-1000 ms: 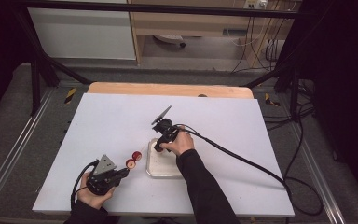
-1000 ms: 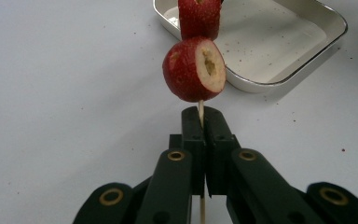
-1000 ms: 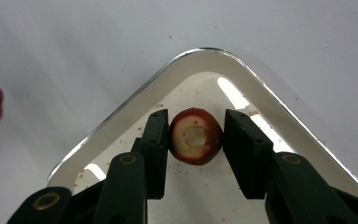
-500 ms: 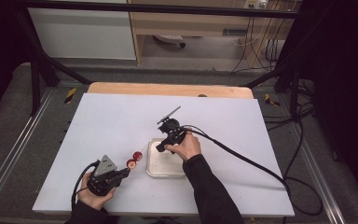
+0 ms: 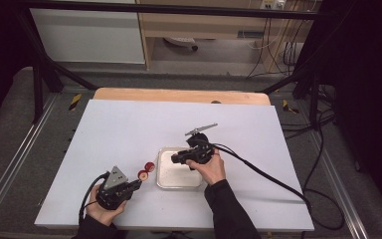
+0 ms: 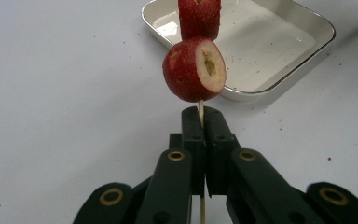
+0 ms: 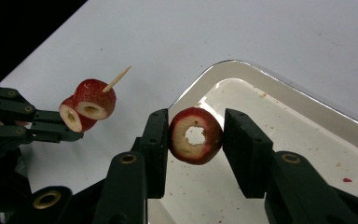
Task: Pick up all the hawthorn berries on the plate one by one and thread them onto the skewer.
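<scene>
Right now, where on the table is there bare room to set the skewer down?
The far half of the table, beyond the tray, is bare, and so is the right side past the cable. It is crowded near the front, where the left claw holds the skewer beside the tray and the right claw carries a fruit piece over it.

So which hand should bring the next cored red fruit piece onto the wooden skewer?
Probably the right. The right gripper already clamps a cored red fruit piece over the white square tray, while the left gripper is shut on the thin wooden skewer, its tip pointing toward the tray.
</scene>
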